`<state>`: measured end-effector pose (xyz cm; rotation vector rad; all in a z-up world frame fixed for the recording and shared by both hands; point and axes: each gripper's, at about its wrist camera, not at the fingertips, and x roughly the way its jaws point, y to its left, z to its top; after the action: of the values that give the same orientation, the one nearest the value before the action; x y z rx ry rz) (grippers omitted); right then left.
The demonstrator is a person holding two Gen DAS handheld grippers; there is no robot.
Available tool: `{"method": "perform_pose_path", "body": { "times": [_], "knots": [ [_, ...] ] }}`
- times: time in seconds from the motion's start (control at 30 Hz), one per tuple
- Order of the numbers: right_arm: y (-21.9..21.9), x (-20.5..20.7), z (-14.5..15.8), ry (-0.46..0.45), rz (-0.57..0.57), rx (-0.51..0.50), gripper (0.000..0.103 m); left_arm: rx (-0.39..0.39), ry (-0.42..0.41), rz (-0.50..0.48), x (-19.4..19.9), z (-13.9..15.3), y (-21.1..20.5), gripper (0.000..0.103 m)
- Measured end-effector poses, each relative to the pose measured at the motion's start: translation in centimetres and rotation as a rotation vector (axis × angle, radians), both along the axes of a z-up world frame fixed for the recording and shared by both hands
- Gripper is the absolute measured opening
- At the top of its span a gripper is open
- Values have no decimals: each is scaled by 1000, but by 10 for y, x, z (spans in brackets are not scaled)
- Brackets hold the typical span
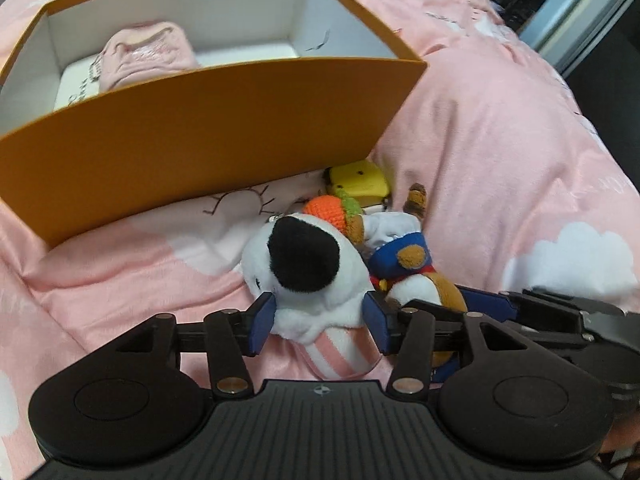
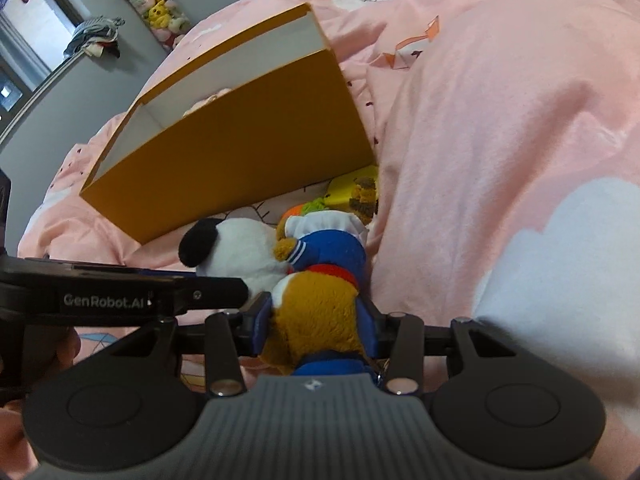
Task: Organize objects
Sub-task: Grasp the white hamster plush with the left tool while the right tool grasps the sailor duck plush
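Only left wrist shows pink pouch [image 1: 148, 56] inside box [image 1: 200, 128].

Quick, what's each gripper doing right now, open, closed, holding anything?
Left gripper: open around the white dog plush, pads not clearly pressing.
Right gripper: closed on the brown plush in blue.

Each hand-held gripper, the left [image 1: 318, 326] and the right [image 2: 316, 326], has a ribbed dark-grey body, two round black discs, black linkage arms with silver rivets and blue finger pads [image 1: 262, 322]. White "GenRobot.AI" lettering [image 2: 105, 301] marks one black finger.
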<state>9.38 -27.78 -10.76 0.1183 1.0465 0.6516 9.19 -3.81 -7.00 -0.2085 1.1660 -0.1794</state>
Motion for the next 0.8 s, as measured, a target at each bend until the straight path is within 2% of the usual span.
{"method": "perform_pose_path", "body": {
  "times": [0.13, 0.3, 0.43, 0.53, 0.67, 0.8],
  "knots": [
    [6, 2, -3, 0, 14, -39, 47, -11, 35, 26, 6, -6, -2, 66],
    [13, 1, -4, -27, 30, -86, 49, 36, 42, 6, 14, -9, -13, 71],
    [17, -2, -3, -43, 39, -115, 52, -2, 60, 34, 20, -17, -6, 79],
    [20, -5, -1, -62, 48, -145, 54, -45, 69, 48, 22, -25, -1, 79],
    [21, -6, 4, -85, 37, -160, 55, -67, 63, 45, 19, -24, 4, 73],
    [22, -12, 16, -168, 25, -185, 56, -115, 80, 24, 11, -16, 18, 70]
  ]
}}
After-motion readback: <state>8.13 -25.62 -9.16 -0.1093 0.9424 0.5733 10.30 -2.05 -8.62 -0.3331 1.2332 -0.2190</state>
